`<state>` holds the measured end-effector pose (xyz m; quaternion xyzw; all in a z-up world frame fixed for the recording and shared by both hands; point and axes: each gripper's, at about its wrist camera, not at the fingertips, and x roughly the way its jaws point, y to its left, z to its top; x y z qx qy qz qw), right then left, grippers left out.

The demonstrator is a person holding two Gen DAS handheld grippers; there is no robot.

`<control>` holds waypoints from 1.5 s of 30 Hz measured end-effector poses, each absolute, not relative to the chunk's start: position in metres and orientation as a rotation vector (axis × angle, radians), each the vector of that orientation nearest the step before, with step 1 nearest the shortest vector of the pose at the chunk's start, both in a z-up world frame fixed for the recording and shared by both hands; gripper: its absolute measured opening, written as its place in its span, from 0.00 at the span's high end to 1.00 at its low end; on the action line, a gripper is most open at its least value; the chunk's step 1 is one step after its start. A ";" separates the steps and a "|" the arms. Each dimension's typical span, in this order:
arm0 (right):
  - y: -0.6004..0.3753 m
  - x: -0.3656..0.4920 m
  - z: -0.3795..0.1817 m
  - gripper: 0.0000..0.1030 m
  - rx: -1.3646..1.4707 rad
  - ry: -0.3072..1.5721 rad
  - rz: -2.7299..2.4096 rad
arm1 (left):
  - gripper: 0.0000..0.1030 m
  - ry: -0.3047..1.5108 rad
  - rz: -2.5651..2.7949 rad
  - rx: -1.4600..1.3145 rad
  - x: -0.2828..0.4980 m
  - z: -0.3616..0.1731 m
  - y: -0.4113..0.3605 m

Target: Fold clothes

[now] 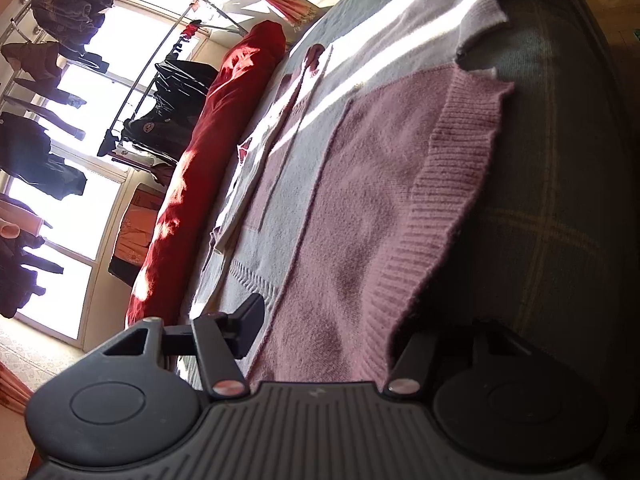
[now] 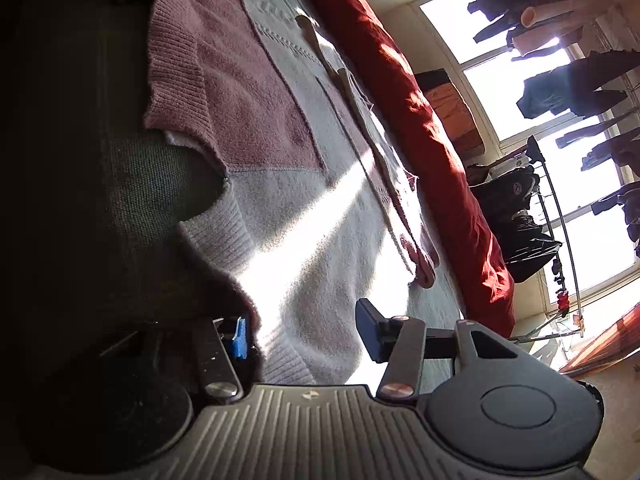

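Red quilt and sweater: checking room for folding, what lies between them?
A strip of pale bedsheet separates the sweater from the red quilt, shown in the right wrist view.

Bright windows [image 1: 100, 92] across the left of the left wrist view, washed out with daylight. Dark garments [image 1: 36, 152] hanging in silhouette before the panes. Metal drying rack [image 1: 160, 80] nearby, loaded with black clothes. Long red bolster [image 1: 208, 152] alongside the grey plaid bed [image 1: 560, 140]. Orange curtain [image 2: 600, 344] at lower right of the right wrist view.

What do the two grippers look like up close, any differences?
Both are matte black: ribbed base plate, round caps either side, silver pivot bolts, angular link arms carrying flat rectangular pads. Left gripper is all black. Right gripper has a blue piece by one finger. No cables or sleeves visible.
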<state>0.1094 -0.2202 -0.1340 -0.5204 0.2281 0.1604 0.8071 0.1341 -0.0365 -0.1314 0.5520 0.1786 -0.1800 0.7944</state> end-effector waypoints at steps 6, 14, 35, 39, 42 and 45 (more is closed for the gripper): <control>-0.221 0.109 -0.133 0.75 -1.089 0.528 0.384 | 0.78 0.405 -0.440 1.209 0.131 -0.135 -0.039; -0.223 0.114 -0.123 0.81 -1.062 0.543 0.405 | 0.93 0.414 -0.476 1.200 0.132 -0.132 -0.040; -0.227 0.150 -0.092 0.81 -1.090 0.490 0.362 | 0.95 0.338 -0.474 1.193 0.175 -0.098 -0.041; -0.227 0.163 -0.087 0.81 -1.087 0.476 0.339 | 0.95 0.319 -0.466 1.184 0.188 -0.093 -0.039; -0.227 0.176 -0.085 0.81 -1.086 0.461 0.315 | 0.95 0.307 -0.455 1.174 0.202 -0.090 -0.040; -0.227 0.191 -0.082 0.82 -1.082 0.450 0.289 | 0.95 0.296 -0.442 1.163 0.217 -0.087 -0.039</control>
